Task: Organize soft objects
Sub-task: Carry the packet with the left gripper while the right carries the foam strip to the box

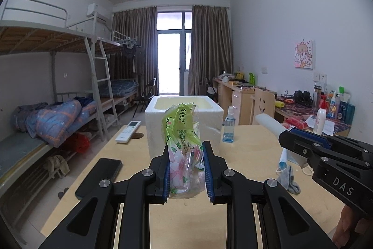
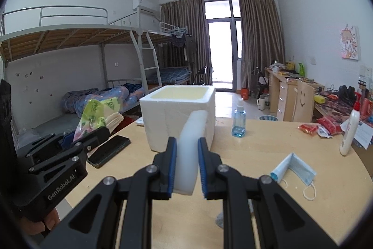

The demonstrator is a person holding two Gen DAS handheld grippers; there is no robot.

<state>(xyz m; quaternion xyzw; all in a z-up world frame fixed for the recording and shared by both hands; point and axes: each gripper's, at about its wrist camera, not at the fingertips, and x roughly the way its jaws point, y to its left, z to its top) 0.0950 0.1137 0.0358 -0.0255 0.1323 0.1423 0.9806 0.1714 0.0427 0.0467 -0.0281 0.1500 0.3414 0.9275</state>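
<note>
My left gripper is shut on a green and pink tissue pack, held upright above the table in front of the white foam box. The pack also shows in the right wrist view. My right gripper is shut on a white foam piece, held just before the foam box. In the left wrist view the foam piece sticks out of the right gripper at the right. A blue face mask and a grey sock lie on the table.
A black phone, a white remote, a blue spray bottle and a white lotion bottle are on the wooden table. Red snack packets lie far right. Bunk beds stand at the left.
</note>
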